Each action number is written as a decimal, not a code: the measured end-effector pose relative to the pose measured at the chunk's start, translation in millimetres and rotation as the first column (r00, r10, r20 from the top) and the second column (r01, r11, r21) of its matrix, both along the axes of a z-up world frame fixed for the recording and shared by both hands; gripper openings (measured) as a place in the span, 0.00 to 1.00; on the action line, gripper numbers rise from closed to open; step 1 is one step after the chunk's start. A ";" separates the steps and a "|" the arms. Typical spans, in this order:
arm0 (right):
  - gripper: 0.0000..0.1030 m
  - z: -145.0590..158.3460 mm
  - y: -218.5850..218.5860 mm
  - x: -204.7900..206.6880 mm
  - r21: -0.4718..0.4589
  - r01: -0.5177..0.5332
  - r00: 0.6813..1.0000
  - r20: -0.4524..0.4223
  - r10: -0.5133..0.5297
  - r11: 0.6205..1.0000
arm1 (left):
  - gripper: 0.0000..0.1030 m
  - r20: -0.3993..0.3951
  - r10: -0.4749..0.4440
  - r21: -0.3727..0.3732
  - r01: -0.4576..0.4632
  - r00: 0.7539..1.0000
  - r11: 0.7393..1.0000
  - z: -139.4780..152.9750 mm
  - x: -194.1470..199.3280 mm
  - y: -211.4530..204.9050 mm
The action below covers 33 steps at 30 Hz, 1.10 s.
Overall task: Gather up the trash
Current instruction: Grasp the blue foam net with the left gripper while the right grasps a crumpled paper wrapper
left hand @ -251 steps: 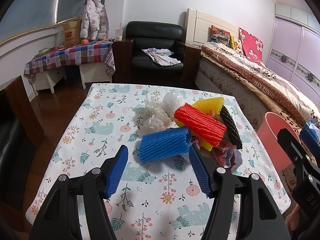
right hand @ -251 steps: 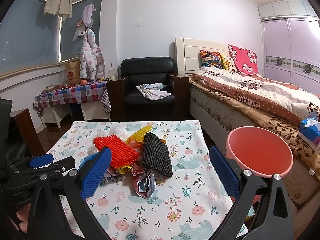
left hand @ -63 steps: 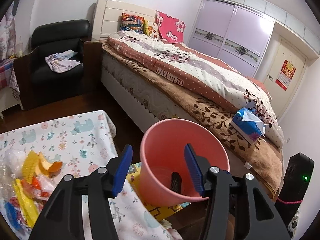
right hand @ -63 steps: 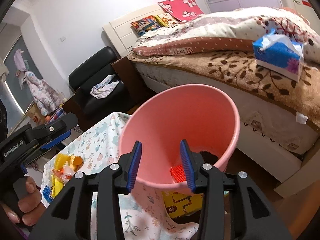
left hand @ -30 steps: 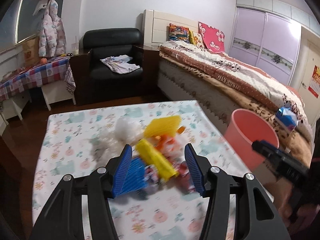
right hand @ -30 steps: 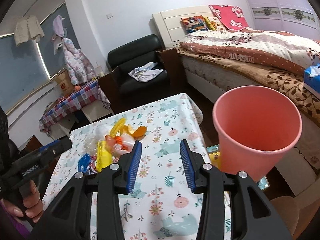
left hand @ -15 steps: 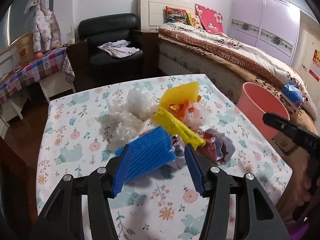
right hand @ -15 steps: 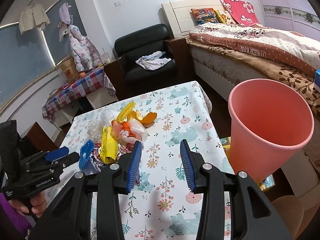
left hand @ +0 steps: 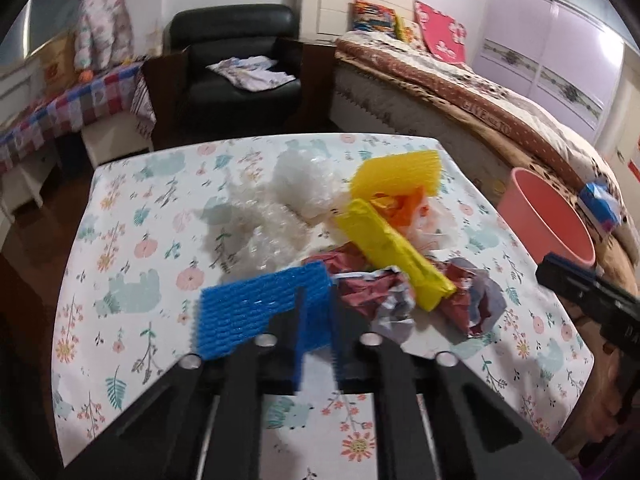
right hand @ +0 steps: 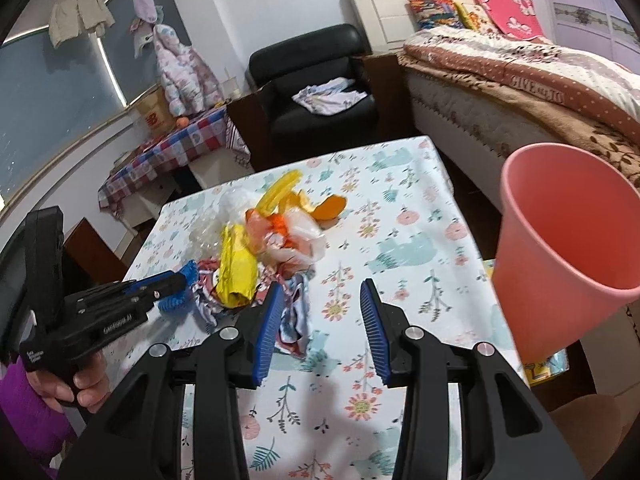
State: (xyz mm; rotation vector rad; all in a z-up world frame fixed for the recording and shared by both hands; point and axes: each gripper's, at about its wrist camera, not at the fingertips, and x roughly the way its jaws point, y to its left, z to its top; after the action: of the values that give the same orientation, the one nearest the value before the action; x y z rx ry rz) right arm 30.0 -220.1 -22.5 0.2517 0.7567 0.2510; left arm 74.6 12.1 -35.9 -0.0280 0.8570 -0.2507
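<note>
We're down at the table (left hand: 132,240) now, and the left gripper (left hand: 316,320) has snapped its jaws together on the blue foam net (left hand: 256,312) — half a second ago those blue pads stood wide with the net lying between them, and now they pinch its right-hand end, a strip of blue foam caught between the black fingers. The net lies at the near edge of the trash pile, touching the crumpled red and grey paper (left hand: 400,304). Across that paper lies the long yellow foam net (left hand: 392,256), with a second yellow net (left hand: 400,176) behind it, orange scraps (left hand: 404,208) between the two, and clear plastic wrap (left hand: 260,236) off to the left. From the right wrist view we see the left gripper (right hand: 176,284) low over the cloth, a hand (right hand: 76,384) around its grip, its tip at the blue net (right hand: 184,276). The right gripper (right hand: 324,328) hangs partly open with nothing between its pads, the same gap it showed a moment ago, but it has dropped closer to the pile; its left finger now sits just beside the crumpled paper (right hand: 296,320). The pink bin (right hand: 568,248) stands off the table's right edge, near the bed (right hand: 520,92), well apart from the blue net.
</note>
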 end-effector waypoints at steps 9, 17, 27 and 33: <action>0.40 -17.7 15.3 12.1 0.001 -0.042 0.996 -0.079 0.042 0.999 | 0.03 0.043 0.040 -0.057 -0.038 0.998 0.998 16.5 -9.9 20.3; 0.39 -29.3 25.4 19.8 -0.015 -0.053 0.991 -0.125 0.051 0.998 | 0.03 0.069 0.049 -0.104 -0.042 0.996 0.994 30.8 -16.3 28.5; 0.06 -32.2 17.6 19.5 0.007 -0.060 0.989 -0.139 0.060 0.998 | 0.03 0.089 0.051 -0.119 -0.041 0.995 0.992 42.7 -21.5 26.9; 0.04 -21.9 13.6 12.9 -0.005 -0.065 0.994 -0.092 0.064 0.998 | 0.03 0.099 0.048 -0.117 -0.036 0.994 0.993 46.0 -24.7 25.2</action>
State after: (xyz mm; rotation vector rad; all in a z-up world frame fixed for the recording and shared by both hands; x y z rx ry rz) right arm 42.9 -206.5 -44.4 0.2330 0.8576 0.2988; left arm 49.9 37.3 10.1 -0.1393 0.7395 -0.2594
